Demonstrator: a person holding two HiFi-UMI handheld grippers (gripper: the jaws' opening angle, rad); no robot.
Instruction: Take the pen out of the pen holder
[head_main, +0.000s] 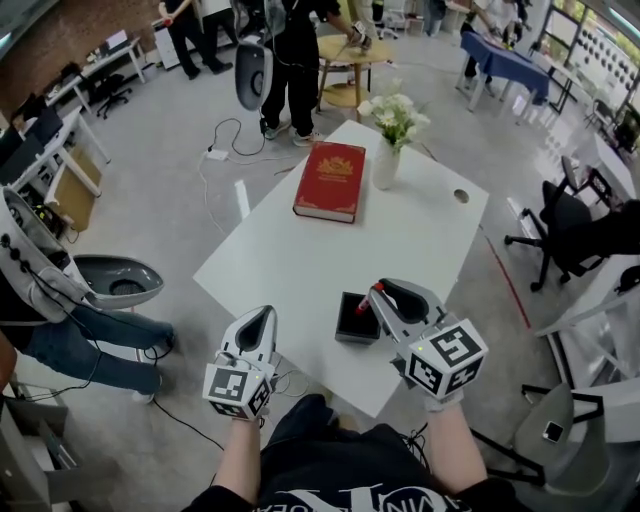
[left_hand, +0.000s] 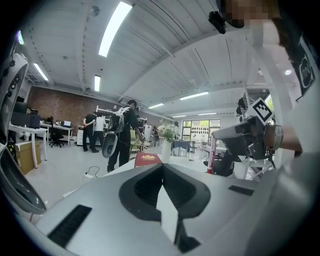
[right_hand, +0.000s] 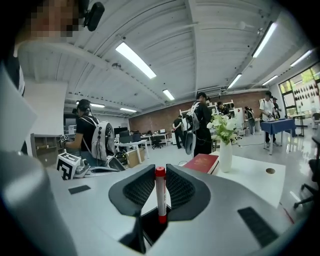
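A white pen with a red cap (right_hand: 160, 192) stands upright between the pads of my right gripper (right_hand: 160, 186), which is shut on it. Its red lower tip is at the mouth of the black square pen holder (right_hand: 150, 231); I cannot tell whether it is clear of the rim. In the head view the right gripper (head_main: 381, 296) holds the pen (head_main: 370, 298) over the pen holder (head_main: 352, 322) near the table's front edge. My left gripper (head_main: 265, 314) hovers to the holder's left, fingertips together, holding nothing. From the left gripper (left_hand: 163, 165) I see the pen (left_hand: 212, 156) in the right gripper (left_hand: 239, 141).
On the white table (head_main: 300, 262) lie a red book (head_main: 330, 180) and a white vase with flowers (head_main: 387, 160) at the far side. Several people stand beyond the table. A grey seat (head_main: 118, 282) is at the left and office chairs (head_main: 560, 225) at the right.
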